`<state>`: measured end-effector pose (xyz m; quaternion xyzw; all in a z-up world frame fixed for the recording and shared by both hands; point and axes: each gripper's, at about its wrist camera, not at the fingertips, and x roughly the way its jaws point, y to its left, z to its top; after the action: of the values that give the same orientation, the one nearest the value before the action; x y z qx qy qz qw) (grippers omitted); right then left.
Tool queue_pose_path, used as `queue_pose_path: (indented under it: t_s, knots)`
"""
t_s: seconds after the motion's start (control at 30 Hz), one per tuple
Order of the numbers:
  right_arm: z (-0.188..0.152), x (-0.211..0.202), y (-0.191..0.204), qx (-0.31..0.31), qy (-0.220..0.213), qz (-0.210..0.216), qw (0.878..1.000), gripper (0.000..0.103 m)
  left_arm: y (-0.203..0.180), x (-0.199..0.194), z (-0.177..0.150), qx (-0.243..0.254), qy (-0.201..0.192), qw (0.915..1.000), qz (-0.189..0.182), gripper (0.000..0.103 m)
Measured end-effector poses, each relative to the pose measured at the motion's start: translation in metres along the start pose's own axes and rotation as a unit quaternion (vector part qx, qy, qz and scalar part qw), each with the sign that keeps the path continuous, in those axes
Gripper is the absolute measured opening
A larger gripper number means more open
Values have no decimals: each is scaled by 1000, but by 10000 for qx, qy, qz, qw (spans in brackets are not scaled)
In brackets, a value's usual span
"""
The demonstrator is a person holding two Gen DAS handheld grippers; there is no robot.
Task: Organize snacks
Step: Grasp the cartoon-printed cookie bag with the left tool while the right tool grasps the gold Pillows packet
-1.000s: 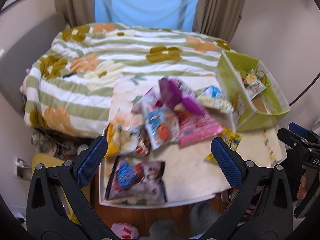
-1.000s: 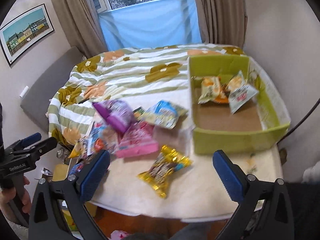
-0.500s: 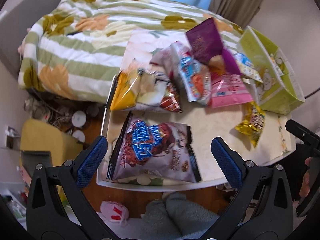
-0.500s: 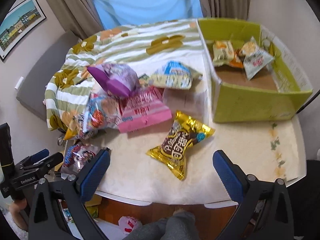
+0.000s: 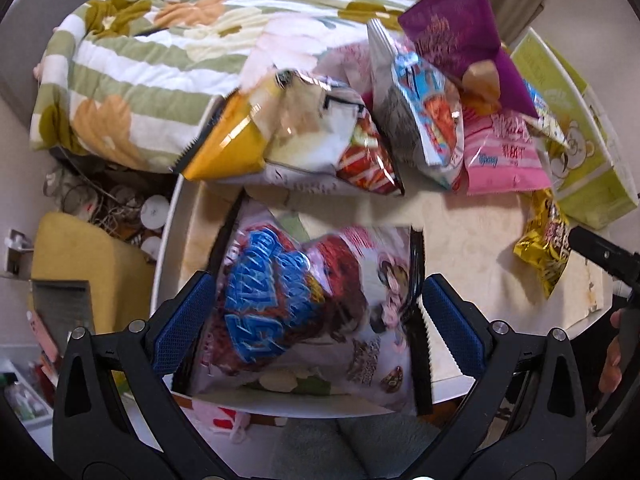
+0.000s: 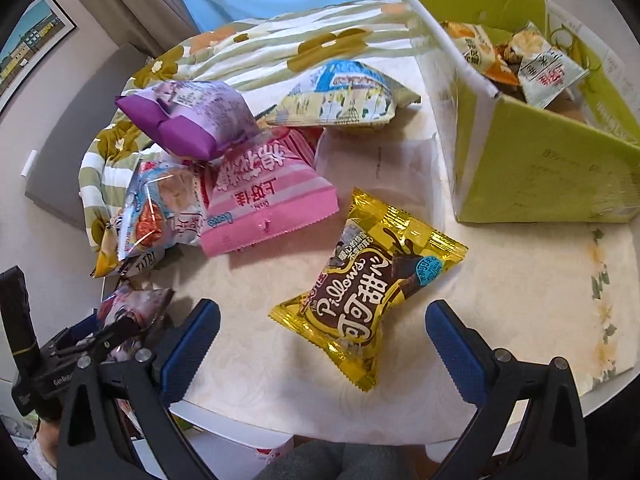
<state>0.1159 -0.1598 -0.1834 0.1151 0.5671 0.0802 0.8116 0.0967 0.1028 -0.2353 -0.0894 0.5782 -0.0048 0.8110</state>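
Note:
My left gripper (image 5: pixel 318 320) is open, low over the table's near left corner. Its blue pads straddle a large chocolate snack bag with blue lettering (image 5: pixel 304 312) without pinching it. My right gripper (image 6: pixel 322 344) is also open, and a gold Pillows packet (image 6: pixel 368 280) lies flat just ahead of its fingertips, reaching partly between them. The green cardboard box (image 6: pixel 540 160) stands at the right and holds a few small packets (image 6: pixel 548 72). In the left wrist view the gold packet (image 5: pixel 546 248) lies beside the box (image 5: pixel 580 152).
A heap of bags fills the table's left and middle: purple (image 6: pixel 188 120), pink (image 6: pixel 264 196), blue-and-white (image 6: pixel 340 96), clear with red print (image 6: pixel 160 204) and yellow (image 5: pixel 228 144). A flowered quilt (image 5: pixel 132 68) lies beyond. Bare tablecloth (image 6: pixel 500 280) shows at the right front.
Both grippers have come down and closer to the table. The left now straddles the chocolate bag; the right has closed in on the gold packet. Both stayed open.

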Motion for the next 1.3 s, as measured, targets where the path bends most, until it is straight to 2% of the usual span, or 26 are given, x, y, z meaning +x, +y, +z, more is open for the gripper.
queue_pose_path:
  t_s: [0.23, 0.4, 0.57, 0.63, 0.7, 0.73, 0.83, 0.9, 0.97, 1.17, 1.23, 1.3]
  knots:
    - [-1, 15, -5, -10, 179, 78, 9998, 102, -16, 5, -5, 240, -89, 9992, 304, 102]
    - [-2, 21, -5, 5, 274, 191, 9994, 102, -43, 10, -13, 926, -114, 9924, 799, 102]
    - [0, 27, -6, 0, 300, 215, 9993, 102, -53, 16, -14, 1122, -148, 9882, 1030, 103]
    - [1, 30, -7, 6, 307, 215, 9993, 102, -49, 22, -14, 966, 14, 9904, 990, 103]
    - [2, 32, -7, 20, 321, 223, 9992, 102, -33, 36, -12, 562, 401, 9937, 887, 103]
    - [2, 32, -8, 24, 325, 229, 9992, 102, -28, 33, -11, 465, 359, 9936, 968, 102]
    - [2, 33, -7, 14, 311, 222, 9993, 102, -22, 20, -7, 287, 187, 9971, 677, 100]
    - [2, 34, -7, -10, 279, 216, 9994, 102, -23, 19, -4, 350, 183, 9968, 693, 91]
    - [3, 36, -7, -13, 279, 208, 9994, 102, -23, 17, -3, 372, 146, 9972, 634, 88]
    - [5, 41, -6, 50, 252, 180, 9995, 101, -26, 17, -6, 334, 115, 9983, 471, 85]
    - [7, 42, -5, 48, 220, 166, 9996, 96, -25, 20, -3, 359, 114, 9984, 414, 85]
    - [8, 43, -5, 59, 210, 168, 9996, 85, -29, 18, -3, 408, 114, 9984, 371, 85]
